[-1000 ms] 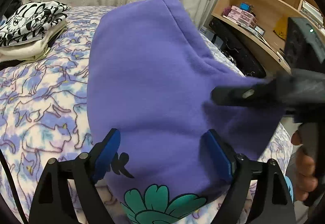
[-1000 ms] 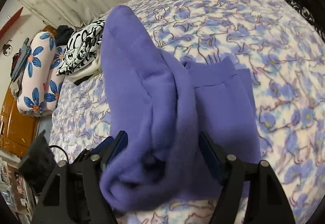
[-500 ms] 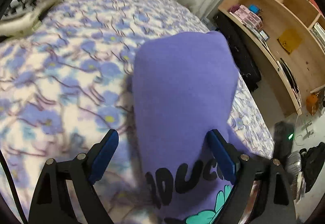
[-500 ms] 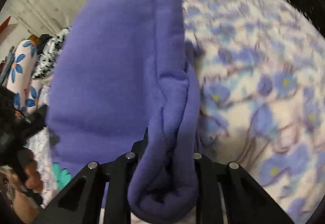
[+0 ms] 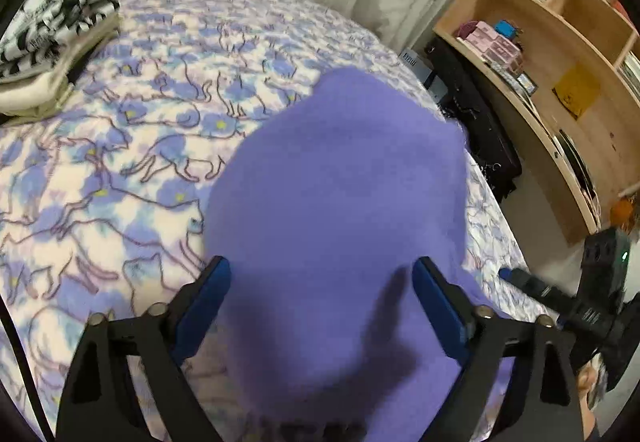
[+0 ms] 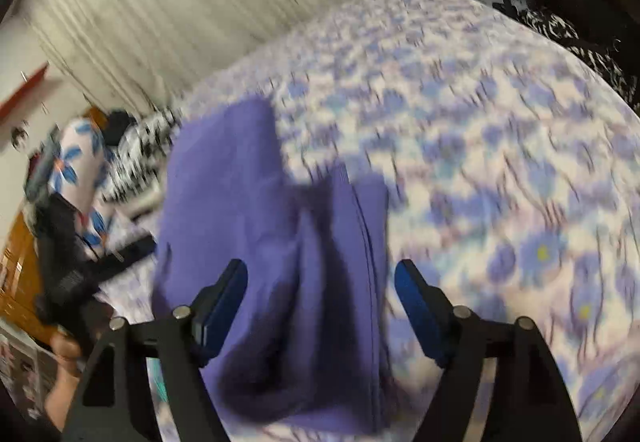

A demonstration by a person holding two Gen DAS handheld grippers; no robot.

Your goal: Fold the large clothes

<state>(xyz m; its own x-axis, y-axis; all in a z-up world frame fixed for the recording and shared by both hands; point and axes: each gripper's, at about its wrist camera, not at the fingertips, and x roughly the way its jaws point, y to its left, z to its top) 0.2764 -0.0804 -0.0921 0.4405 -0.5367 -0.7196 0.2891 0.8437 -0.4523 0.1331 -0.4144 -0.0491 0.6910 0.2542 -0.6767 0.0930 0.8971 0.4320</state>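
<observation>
A purple sweatshirt (image 5: 340, 209) lies folded in a heap on the cat-print bedspread (image 5: 120, 169). My left gripper (image 5: 320, 306) is open, its blue pads wide apart on either side of the heap, just above it. In the right wrist view the sweatshirt (image 6: 256, 242) shows bunched folds and a hem, and my right gripper (image 6: 320, 298) is open over it. That view is motion-blurred. The right gripper also shows at the lower right of the left wrist view (image 5: 576, 302).
A stack of folded clothes (image 5: 52, 37), black-and-white on top, sits at the bed's far left. A wooden bookshelf (image 5: 560, 81) and a black case (image 5: 480, 129) stand beside the bed on the right. A flowered pillow (image 6: 76, 177) lies near the stack. Curtains hang behind.
My right gripper was shut on the sweatshirt's folded edge half a second ago and has opened, letting it drop. The sweatshirt now rests on the bed; its printed front has gone out of sight.
</observation>
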